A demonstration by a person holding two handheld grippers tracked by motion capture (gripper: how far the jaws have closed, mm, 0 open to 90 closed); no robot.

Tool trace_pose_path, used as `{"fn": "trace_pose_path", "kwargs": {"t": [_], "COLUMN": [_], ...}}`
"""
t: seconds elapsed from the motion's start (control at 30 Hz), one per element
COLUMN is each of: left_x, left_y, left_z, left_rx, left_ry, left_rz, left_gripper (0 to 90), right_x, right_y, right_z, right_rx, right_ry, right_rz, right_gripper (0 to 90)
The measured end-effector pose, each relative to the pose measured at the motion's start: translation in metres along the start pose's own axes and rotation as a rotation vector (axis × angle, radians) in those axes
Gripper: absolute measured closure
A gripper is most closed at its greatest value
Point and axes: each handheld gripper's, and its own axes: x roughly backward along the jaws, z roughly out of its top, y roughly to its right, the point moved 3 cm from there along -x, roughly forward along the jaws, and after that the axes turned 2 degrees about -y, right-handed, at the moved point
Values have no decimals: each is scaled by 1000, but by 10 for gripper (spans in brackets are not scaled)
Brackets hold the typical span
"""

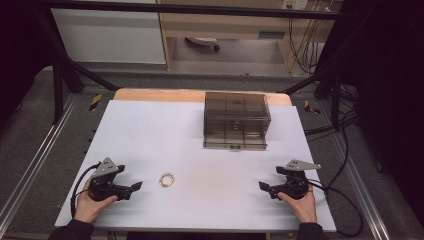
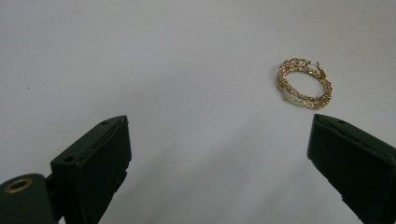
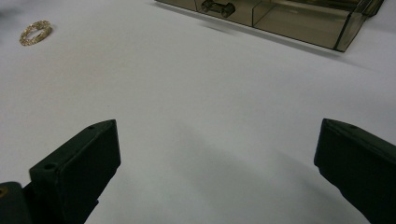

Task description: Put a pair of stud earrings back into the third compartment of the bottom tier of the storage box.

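A white matte sheet covers the counter [image 1: 150, 130], whose pale wooden edge shows at the far side; around it run black metal frame bars and grey carpeted floor, with cables at the right. One smoky translucent plastic box [image 1: 235, 120], rectangular with inner dividers and a small front latch, stands toward the far side. Two textured gold hoop earrings [image 1: 166, 179] lie overlapped near the front, just beyond the left gripper [image 1: 136, 186]. Its fingers stand wide and empty. The right gripper [image 1: 262, 186], well apart from the hoops, likewise has wide, empty fingers.
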Motion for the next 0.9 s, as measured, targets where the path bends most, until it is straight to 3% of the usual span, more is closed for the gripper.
{"fn": "trace_pose_path", "kwargs": {"t": [0.4,0.9], "left_x": [0,1], "left_y": [-1,-3], "left_z": [1,0], "left_rx": [7,15], "left_ry": [7,9], "left_rz": [0,11], "left_gripper": [65,66], "right_x": [-2,-19], "right_y": [-3,-22], "right_z": [4,21], "right_rx": [0,39], "right_ry": [5,-13], "right_rz": [3,18], "right_gripper": [11,11]}}
